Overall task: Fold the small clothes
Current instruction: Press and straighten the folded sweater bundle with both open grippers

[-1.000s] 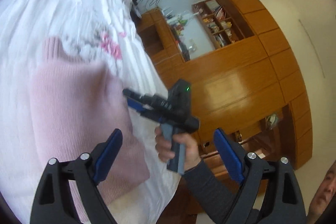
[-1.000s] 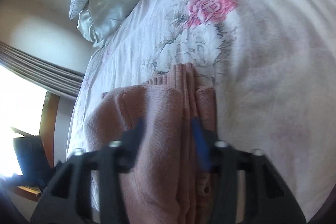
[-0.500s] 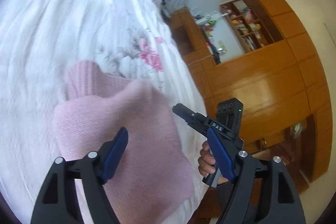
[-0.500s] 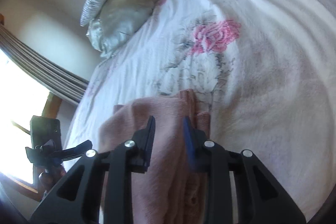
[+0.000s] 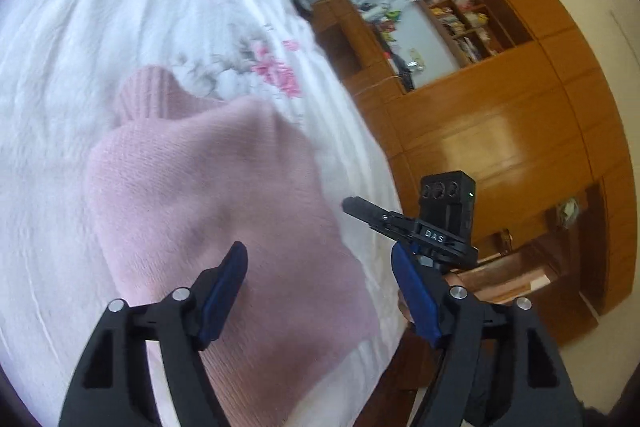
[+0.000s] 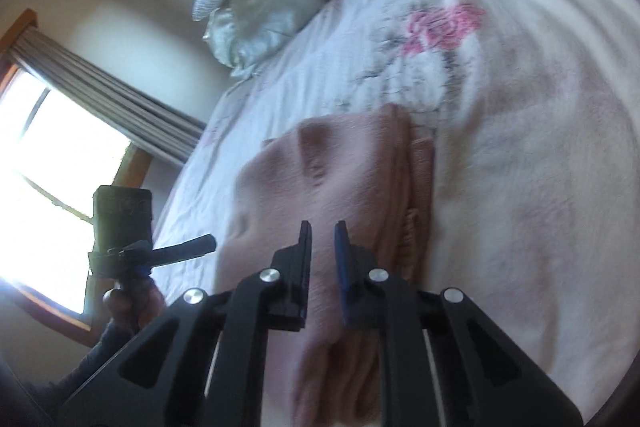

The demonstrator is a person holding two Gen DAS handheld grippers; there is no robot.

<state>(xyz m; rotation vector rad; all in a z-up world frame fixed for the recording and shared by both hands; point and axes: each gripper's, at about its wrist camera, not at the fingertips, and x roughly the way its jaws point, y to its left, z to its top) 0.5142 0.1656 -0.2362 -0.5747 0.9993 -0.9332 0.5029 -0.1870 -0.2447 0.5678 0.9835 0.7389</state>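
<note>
Right wrist view: right gripper (image 6: 322, 227) nearly together, holding nothing, above folded pink sweater (image 6: 320, 179) near bed (image 6: 540, 147) edge; left gripper (image 5: 318, 263) apart, empty; careless nudge could unfold sweater or slide it off.

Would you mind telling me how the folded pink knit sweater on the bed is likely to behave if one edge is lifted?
The pink sweater looks soft and thick, so it would probably droop rather than hold shape. Its stacked layers, visible at the folded edge, may slide apart if only the top one is pinched. On the quilted bedspread it likely drags rather than slips.
</note>
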